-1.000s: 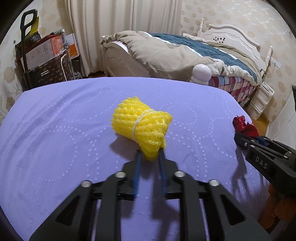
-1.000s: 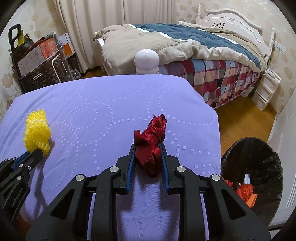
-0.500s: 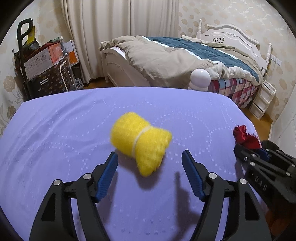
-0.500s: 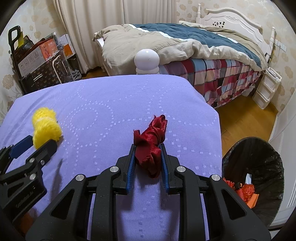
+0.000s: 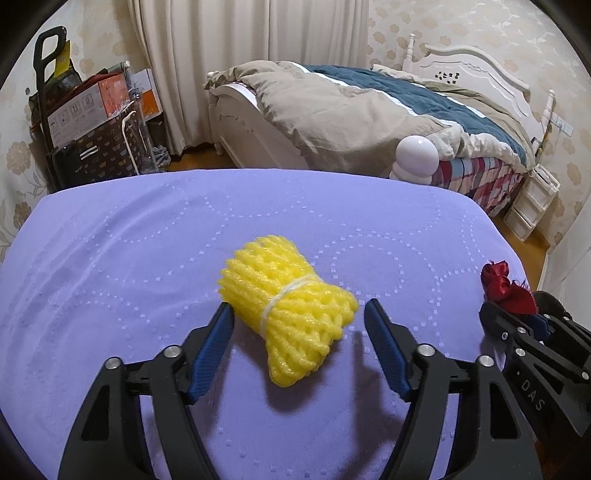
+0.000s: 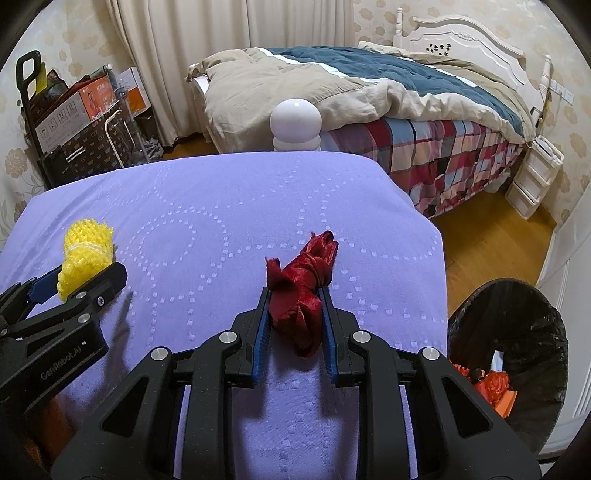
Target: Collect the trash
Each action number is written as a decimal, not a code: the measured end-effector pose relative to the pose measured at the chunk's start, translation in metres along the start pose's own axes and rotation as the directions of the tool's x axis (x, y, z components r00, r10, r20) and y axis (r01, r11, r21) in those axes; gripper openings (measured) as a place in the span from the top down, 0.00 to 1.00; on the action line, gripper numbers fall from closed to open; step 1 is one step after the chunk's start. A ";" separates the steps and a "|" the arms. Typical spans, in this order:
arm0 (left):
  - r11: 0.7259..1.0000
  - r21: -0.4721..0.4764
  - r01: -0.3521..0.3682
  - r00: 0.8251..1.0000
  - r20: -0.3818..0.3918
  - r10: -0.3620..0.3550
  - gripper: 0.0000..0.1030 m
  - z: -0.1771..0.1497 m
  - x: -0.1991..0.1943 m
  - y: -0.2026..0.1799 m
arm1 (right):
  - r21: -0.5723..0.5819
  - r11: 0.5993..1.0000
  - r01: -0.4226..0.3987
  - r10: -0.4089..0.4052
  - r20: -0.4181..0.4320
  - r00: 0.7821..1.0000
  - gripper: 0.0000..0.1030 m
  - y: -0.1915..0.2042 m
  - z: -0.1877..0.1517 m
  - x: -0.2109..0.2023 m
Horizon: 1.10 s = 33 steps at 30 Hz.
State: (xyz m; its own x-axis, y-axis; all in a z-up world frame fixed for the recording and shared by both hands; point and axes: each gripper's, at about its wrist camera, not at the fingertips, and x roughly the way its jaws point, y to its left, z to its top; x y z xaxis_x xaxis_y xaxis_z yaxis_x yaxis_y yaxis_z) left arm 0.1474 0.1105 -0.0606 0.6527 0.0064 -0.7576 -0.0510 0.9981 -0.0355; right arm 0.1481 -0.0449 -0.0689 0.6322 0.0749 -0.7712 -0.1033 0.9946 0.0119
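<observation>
Pretty ordinary bedroom. The walls are papered in cream with a pale flower print, and the floor is laid in warm wood boards. Long cream curtains are drawn at the back. A white carved bed is seen on the right – rumpled beige and teal duvet on top, a plaid sheet hanging down its side. A small white drawer unit is tucked beside it. Cardboard boxes and a patterned bag are piled in the left corner. Up front, a table is covered with a lilac cloth – dotted circles all over.
</observation>
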 end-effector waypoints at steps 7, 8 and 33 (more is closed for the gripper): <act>1.000 0.013 0.014 1.000 -0.003 -0.014 0.47 0.000 0.000 -0.001 | -0.001 1.000 0.001 -0.001 0.000 1.000 0.77 -0.001 0.000 0.000; 1.000 0.012 0.014 1.000 -0.003 -0.014 0.48 0.000 0.000 -0.001 | 0.000 1.000 0.000 0.000 0.000 1.000 0.77 -0.001 0.000 0.000; 0.998 0.044 0.043 0.995 0.084 -0.047 0.52 -0.027 -0.051 -0.018 | 0.006 1.000 -0.020 0.020 0.048 0.999 0.78 -0.003 -0.029 -0.044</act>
State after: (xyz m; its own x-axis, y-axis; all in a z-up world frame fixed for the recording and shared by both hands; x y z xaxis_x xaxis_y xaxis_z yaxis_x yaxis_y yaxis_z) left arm 0.0945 0.0905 -0.0393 0.7157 -0.0351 -0.6975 0.0105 0.9992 -0.0394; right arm 0.0987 -0.0529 -0.0532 0.6663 0.0982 -0.7392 -0.1118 0.9932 0.0312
